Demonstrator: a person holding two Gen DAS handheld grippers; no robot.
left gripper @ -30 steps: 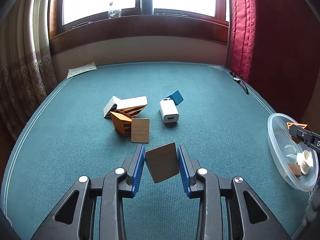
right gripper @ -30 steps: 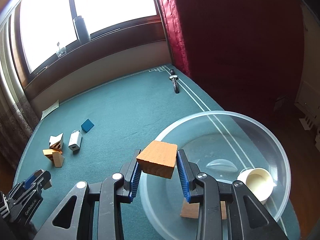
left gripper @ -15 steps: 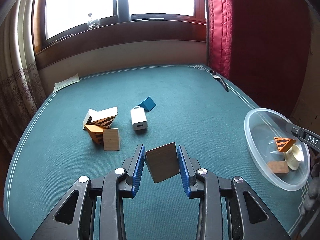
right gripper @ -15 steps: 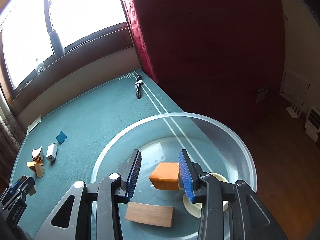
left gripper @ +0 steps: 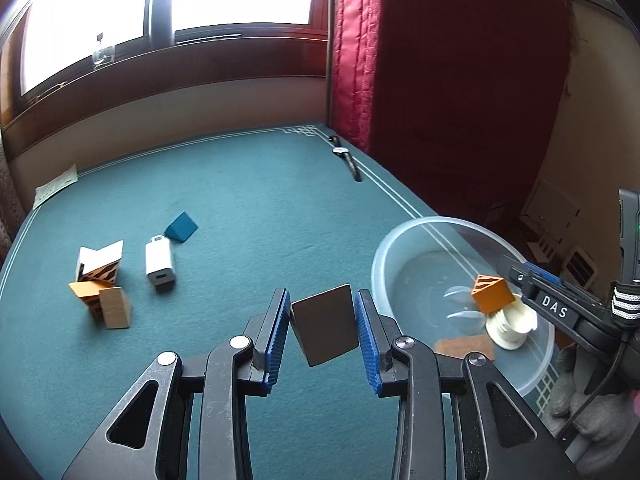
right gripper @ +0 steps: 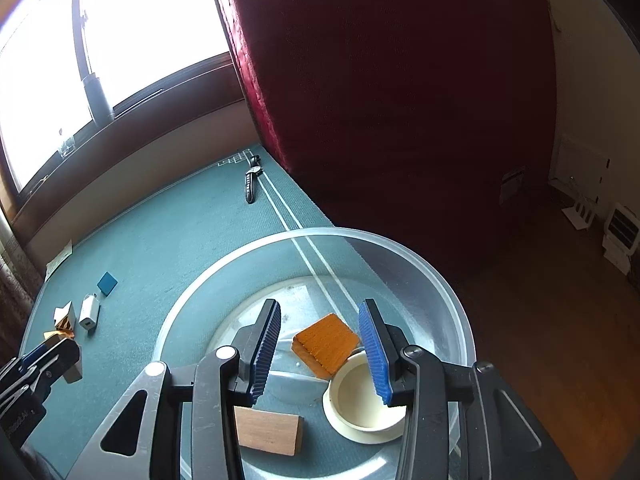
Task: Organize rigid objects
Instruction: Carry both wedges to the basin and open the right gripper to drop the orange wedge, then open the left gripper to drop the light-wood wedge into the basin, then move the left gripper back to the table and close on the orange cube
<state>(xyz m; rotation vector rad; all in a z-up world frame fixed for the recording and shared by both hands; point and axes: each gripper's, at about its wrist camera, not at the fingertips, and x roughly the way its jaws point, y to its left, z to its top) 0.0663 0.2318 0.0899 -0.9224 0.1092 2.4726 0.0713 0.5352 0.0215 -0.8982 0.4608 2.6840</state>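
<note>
My left gripper [left gripper: 322, 322] is shut on a flat wooden block [left gripper: 325, 324], held tilted above the green table just left of the clear plastic bowl [left gripper: 384, 256]. My right gripper [right gripper: 322, 344] is open over the bowl [right gripper: 440, 280]. An orange block [right gripper: 326, 344] lies below its jaws, leaning on a white round cup [right gripper: 366, 404]; it also shows in the left wrist view [left gripper: 491, 294]. A brown wooden block [right gripper: 267, 431] lies in the bowl too.
Left on the table lie a pile of wooden and striped blocks [left gripper: 100, 280], a white charger [left gripper: 160, 262] and a blue wedge [left gripper: 182, 227]. A wristwatch [left gripper: 347, 158] lies by the far right edge. The bowl stands near the table's right edge.
My right gripper opened and let go of the orange block, which now rests in the bowl against the cup. My left gripper moved right toward the bowl with the wooden block.
</note>
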